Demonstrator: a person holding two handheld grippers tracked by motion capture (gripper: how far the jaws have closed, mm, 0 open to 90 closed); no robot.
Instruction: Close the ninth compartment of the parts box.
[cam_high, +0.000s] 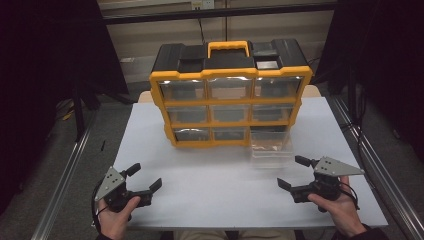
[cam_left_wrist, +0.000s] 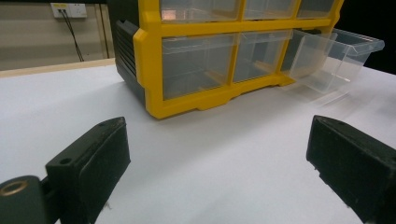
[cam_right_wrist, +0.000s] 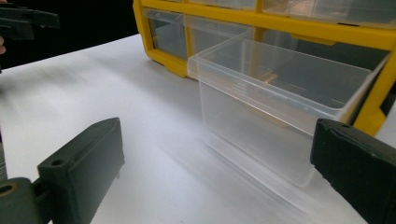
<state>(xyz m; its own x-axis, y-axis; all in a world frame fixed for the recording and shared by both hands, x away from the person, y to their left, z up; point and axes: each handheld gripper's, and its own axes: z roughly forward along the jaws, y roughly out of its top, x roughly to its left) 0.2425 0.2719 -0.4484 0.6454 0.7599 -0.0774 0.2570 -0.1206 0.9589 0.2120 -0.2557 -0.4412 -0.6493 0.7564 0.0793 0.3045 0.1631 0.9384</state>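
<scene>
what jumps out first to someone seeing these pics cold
The yellow and black drawer cabinet stands at the far middle of the white table, three rows of clear drawers facing the person. Its bottom right drawer is pulled out toward the right gripper. Both that gripper and the left gripper sit near the table's front edge, jaws open and empty.

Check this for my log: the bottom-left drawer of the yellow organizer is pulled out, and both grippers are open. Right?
Not quite: the pulled-out clear drawer is the bottom-right one of the organizer, as the high view shows. The left gripper and right gripper are indeed open.
</scene>
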